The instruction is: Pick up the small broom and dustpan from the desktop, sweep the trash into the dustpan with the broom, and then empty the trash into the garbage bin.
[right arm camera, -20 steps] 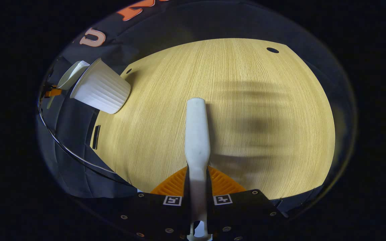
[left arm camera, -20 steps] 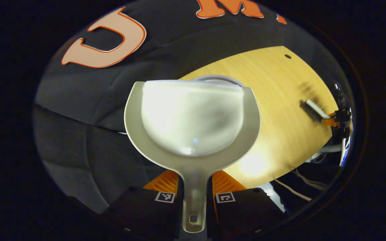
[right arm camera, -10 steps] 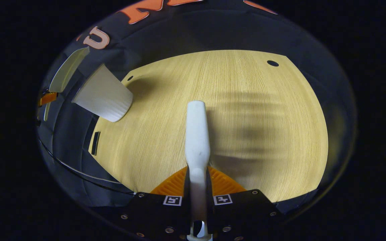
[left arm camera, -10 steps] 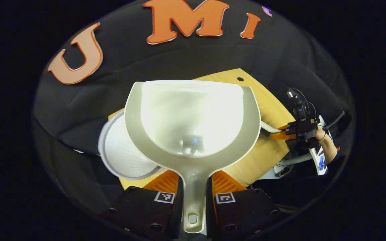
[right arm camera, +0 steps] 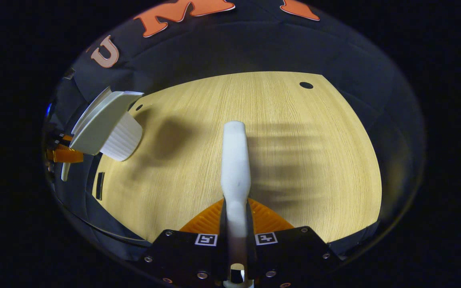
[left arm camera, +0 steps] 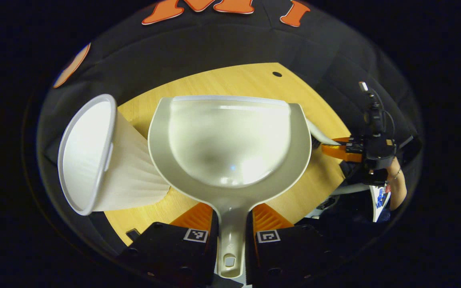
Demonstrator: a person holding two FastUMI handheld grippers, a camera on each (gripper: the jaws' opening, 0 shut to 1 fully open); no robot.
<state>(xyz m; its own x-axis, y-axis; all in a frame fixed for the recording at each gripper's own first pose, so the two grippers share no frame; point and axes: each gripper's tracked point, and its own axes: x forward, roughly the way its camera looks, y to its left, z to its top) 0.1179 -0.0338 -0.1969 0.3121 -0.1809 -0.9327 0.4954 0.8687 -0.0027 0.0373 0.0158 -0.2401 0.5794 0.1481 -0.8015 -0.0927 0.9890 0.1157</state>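
A pale grey dustpan (left arm camera: 230,144) takes up the middle of the left gripper view. My left gripper (left arm camera: 231,218) is shut on its handle, and I see no trash in its glossy scoop. The white ribbed garbage bin (left arm camera: 106,160) is just left of the pan, its open rim turned to the left. In the right gripper view my right gripper (right arm camera: 236,212) is shut on the white broom (right arm camera: 235,160), which points out over the wooden desktop (right arm camera: 294,140). Far left there, the dustpan (right arm camera: 102,122) hangs in front of the bin (right arm camera: 124,138).
The right gripper (left arm camera: 350,150) and the hand (left arm camera: 394,176) holding it show at the right edge of the left gripper view, with the desktop (left arm camera: 234,80) under the pan. Two small round holes mark the desktop's far corners. Black cloth surrounds the desk.
The dustpan has swung back from the bin's mouth to over the desktop, so the bin now sits to its left. The broom has stayed almost still.
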